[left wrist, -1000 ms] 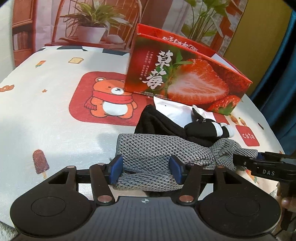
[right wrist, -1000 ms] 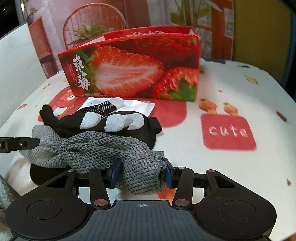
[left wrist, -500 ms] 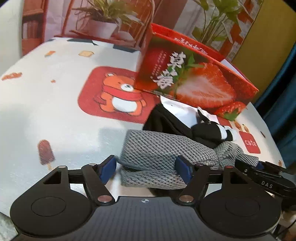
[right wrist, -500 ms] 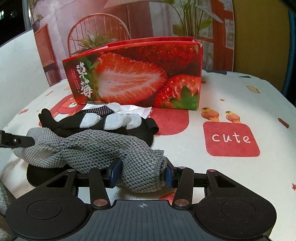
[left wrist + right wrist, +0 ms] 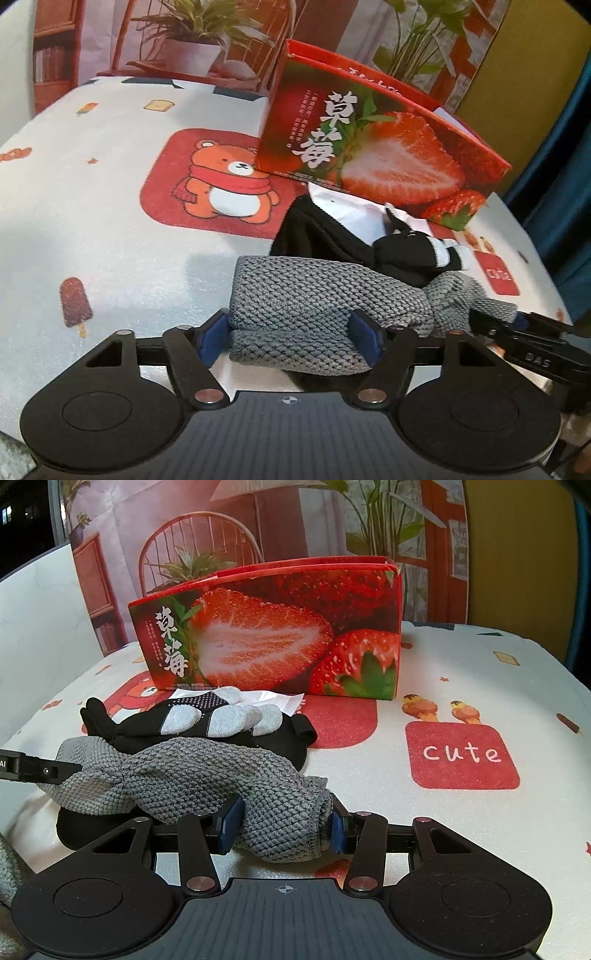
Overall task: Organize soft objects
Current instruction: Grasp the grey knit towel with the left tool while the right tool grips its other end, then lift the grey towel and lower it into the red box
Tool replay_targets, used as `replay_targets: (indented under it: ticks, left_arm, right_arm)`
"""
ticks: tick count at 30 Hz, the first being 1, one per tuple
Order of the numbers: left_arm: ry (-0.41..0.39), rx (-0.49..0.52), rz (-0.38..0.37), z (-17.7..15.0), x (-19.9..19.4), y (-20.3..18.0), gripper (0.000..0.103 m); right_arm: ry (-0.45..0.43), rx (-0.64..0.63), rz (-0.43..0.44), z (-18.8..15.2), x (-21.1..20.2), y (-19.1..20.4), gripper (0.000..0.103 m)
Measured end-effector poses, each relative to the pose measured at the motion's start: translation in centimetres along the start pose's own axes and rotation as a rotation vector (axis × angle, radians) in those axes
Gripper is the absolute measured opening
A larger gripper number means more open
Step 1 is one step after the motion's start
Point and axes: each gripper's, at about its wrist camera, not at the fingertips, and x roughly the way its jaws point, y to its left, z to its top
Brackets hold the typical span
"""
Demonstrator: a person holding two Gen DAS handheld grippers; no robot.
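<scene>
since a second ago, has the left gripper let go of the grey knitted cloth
Yes. The left gripper fingers have just been opening; its left finger now barely brushes the grey knitted cloth, which lies before the red strawberry box.

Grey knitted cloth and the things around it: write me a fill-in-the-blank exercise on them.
1. The grey knitted cloth lies between the pads of ____ tongs.
2. The black glove with grey fingers lies between the cloth and the ____ box.
3. The word on the red square of the tablecloth is ____.
4. The animal printed on the tablecloth is a ____.

Missing words: both; strawberry; cute; bear
</scene>
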Motion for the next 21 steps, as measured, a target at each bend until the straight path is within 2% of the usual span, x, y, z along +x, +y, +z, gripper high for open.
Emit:
replay_targets:
  ticks: [4, 6, 7, 9, 11, 15, 21]
  left_arm:
    - [-0.006, 0.016, 0.001, 0.1, -0.1, 0.0, 0.063]
    - [-0.015, 0.029, 0.000, 0.1, -0.4, -0.1, 0.048]
    - [-0.019, 0.037, -0.007, 0.2, -0.5, -0.2, 0.044]
    - [-0.042, 0.065, 0.007, 0.2, -1.0, -0.4, 0.027]
    - [-0.073, 0.081, 0.002, 0.3, -1.7, -0.6, 0.018]
    - [-0.161, 0.093, -0.016, 0.8, -3.6, -0.9, 0.013]
    - [-0.277, 0.115, -0.011, 1.7, -6.4, -1.5, 0.012]
  right_arm:
    - [0.001, 0.008, 0.002, 0.0, 0.0, 0.0, 0.044]
    - [0.003, 0.014, 0.003, 0.0, 0.0, 0.0, 0.044]
    - [0.004, 0.022, 0.005, 0.0, -0.1, -0.1, 0.044]
    - [0.005, 0.046, 0.016, 0.0, -0.2, -0.3, 0.044]
    - [0.011, 0.072, 0.031, 0.0, -0.4, -0.4, 0.042]
    - [-0.006, 0.084, 0.041, 0.2, -1.6, -0.1, 0.029]
    - [-0.127, 0.058, 0.060, 1.6, -4.3, 0.6, 0.027]
